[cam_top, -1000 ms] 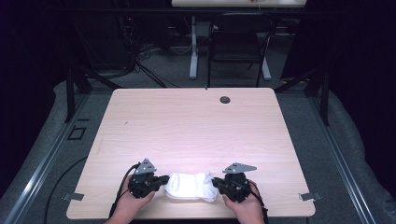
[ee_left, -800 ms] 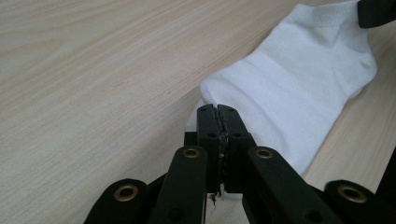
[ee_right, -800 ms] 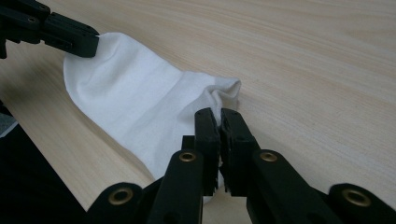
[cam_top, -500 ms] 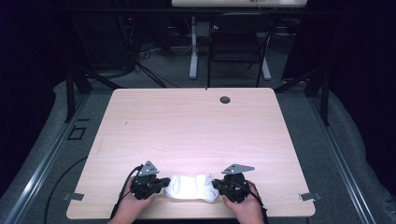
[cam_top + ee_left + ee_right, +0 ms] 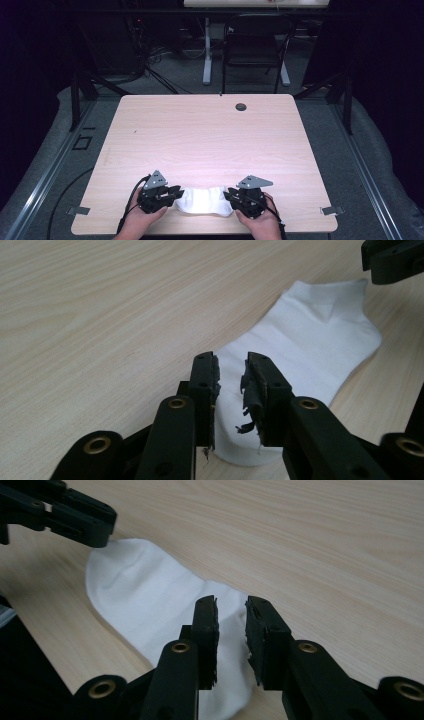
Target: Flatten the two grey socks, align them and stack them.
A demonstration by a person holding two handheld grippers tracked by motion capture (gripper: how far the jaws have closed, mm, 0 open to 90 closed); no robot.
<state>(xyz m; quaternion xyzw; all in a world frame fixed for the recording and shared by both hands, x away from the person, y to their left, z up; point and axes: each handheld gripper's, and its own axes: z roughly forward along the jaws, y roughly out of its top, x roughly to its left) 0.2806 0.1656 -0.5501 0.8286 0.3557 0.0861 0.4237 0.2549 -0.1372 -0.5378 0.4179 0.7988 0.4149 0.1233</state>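
The desk is a broad pale wood surface, bare apart from a small dark round thing near its far edge and the white sock lying flat close to my near edge, stretched sideways between my two hands. I keep it there, I judge, because that strip is where both grippers can work it without my reaching out. The sock looks smoothed along its length, toe end toward my left gripper and the cuffed ankle end toward my right gripper, which suits laying it out straight. In the left gripper view the sock runs away from me with its rounded end under my jaws; they have just been opening and now stand apart by a narrow gap, the torn pads clear of the fabric, so nothing is held. In the right gripper view the sock lies the same way below my jaws; these too have just been opening, parted a little, with cloth beneath the gap but not pinched. Both hands sit low at the sock's two ends, which I read as letting go once it lies flat.
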